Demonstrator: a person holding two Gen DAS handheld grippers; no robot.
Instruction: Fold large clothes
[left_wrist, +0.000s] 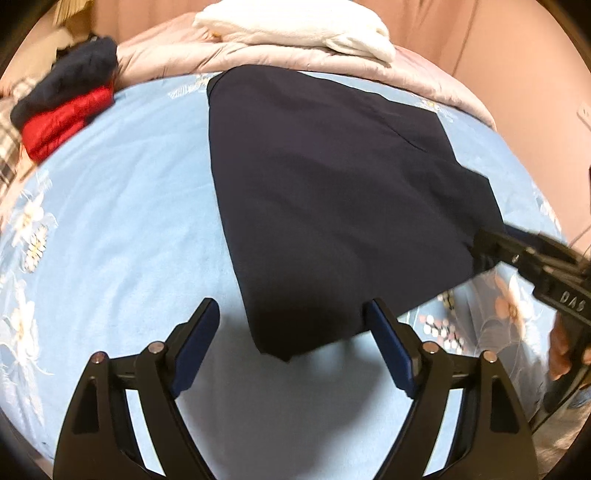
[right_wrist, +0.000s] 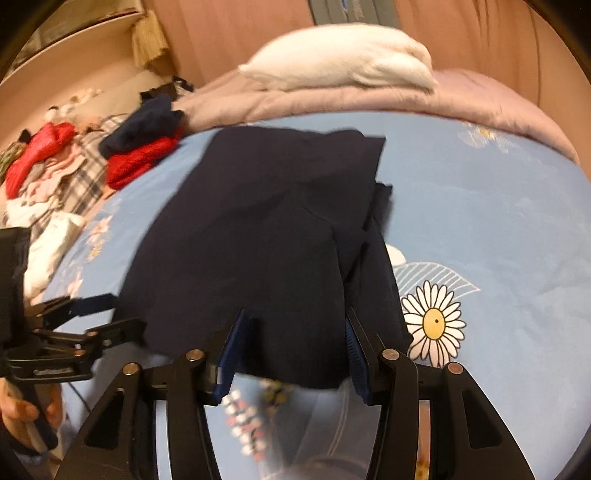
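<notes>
Dark garment lies partly folded on the bed. Left hand-held gripper released, jaws wide over garment's near corner, holding nothing. Right hand-held gripper grasping the garment's near edge between its pads.

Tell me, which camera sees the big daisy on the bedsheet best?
The right wrist view: the daisy shows whole and sharp beside the dark garment. The left wrist view shows only small, blurry flowers at the sheet's edges, none clearly that one.
</notes>
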